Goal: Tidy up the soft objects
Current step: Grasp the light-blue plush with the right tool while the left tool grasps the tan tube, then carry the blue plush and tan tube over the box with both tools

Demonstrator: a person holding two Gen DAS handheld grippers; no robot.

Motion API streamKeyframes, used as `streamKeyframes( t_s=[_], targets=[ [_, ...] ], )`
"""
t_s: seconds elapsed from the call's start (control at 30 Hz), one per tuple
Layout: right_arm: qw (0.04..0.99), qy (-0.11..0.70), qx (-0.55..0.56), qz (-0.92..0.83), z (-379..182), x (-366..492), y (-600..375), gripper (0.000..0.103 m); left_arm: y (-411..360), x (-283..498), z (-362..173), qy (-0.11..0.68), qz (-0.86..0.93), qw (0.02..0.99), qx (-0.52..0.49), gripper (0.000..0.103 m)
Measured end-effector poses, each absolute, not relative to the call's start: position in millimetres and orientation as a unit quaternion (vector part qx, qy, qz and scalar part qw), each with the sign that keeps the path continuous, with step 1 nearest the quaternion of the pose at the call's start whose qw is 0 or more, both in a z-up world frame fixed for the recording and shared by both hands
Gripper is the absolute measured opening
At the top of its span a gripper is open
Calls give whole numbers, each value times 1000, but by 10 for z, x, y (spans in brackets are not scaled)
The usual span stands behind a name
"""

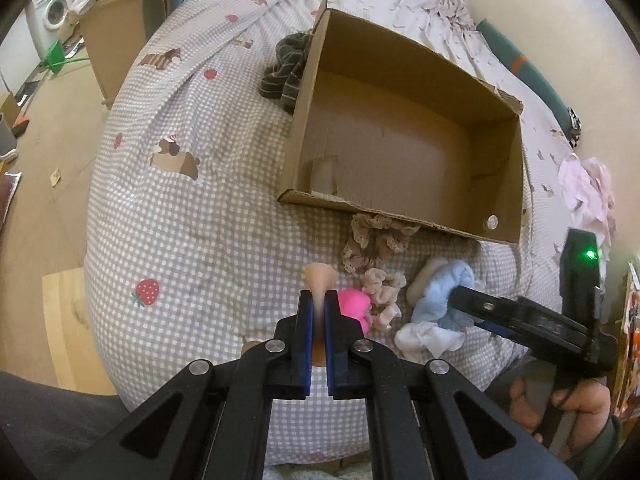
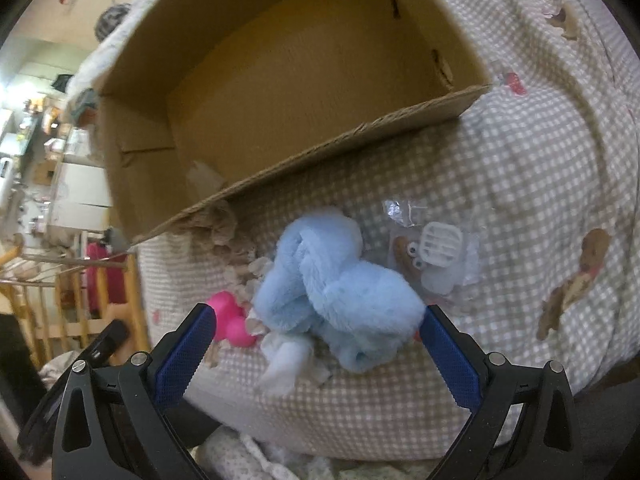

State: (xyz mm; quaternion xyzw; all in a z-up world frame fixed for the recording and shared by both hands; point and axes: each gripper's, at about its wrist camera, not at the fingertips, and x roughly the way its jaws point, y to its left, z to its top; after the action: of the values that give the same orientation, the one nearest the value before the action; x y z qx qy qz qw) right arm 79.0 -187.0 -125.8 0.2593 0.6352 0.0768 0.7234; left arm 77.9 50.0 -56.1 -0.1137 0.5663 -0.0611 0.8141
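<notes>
An open cardboard box (image 1: 504, 168) lies on the checked bed cover (image 1: 192, 216); its inside looks bare, also in the right wrist view (image 2: 132, 152). My left gripper (image 1: 319, 300) is shut on a peach soft squishy piece (image 1: 319, 276), held above the cover. Beside it lie a pink soft toy (image 1: 354, 304), a beige scrunchie (image 1: 382, 292) and lace scrunchies (image 1: 372, 240). My right gripper (image 2: 316, 320) is open, its jaws astride a light blue plush (image 2: 340, 280) lying on a white cloth (image 2: 284, 360). The plush also shows in the left wrist view (image 1: 440, 296).
A dark striped cloth (image 1: 286, 68) lies behind the box's left wall. A clear packet with a small white clip (image 2: 436, 256) lies right of the plush. Pale pink clothes (image 1: 588, 196) sit at the bed's right. A cardboard carton (image 1: 112, 36) and washing machine (image 1: 54, 10) stand far left.
</notes>
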Motion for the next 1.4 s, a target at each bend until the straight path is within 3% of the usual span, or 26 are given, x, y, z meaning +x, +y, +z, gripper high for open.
streamKeyframes(
  t_s=[0.07, 0.1, 0.13, 0.2, 0.23, 0.33, 0.4, 0.67, 0.97, 1.4],
  targets=[
    [725, 643, 239, 57, -1311, 836, -1793, 103, 510, 806, -570, 566, -56, 815, -109, 5],
    [726, 646, 230, 48, -1337, 860, -1756, 98, 520, 805, -576, 567, -54, 815, -109, 5],
    [725, 650, 225, 44, -1363, 880, -1724, 79, 534, 811, -583, 568, -52, 814, -109, 5],
    [717, 659, 223, 43, -1430, 911, -1675, 62, 562, 824, -601, 572, -46, 812, -109, 5],
    [716, 660, 222, 43, -1446, 916, -1659, 48, 569, 826, -612, 574, -45, 810, -111, 5],
    [726, 651, 213, 60, -1391, 915, -1610, 25, 586, 829, -618, 574, -44, 809, -114, 5],
    [736, 640, 207, 72, -1295, 897, -1616, 19, 593, 831, -614, 573, -43, 810, -116, 5],
    [771, 566, 257, 139, -800, 727, -1961, 18, 578, 820, -557, 559, -45, 820, -116, 5],
    [778, 554, 246, 164, -563, 512, -1986, 18, 480, 788, -469, 541, -34, 837, -79, 5],
    [837, 453, 239, 191, 232, 373, -2263, 18, 599, 888, 54, 489, -30, 868, -75, 5]
  ],
)
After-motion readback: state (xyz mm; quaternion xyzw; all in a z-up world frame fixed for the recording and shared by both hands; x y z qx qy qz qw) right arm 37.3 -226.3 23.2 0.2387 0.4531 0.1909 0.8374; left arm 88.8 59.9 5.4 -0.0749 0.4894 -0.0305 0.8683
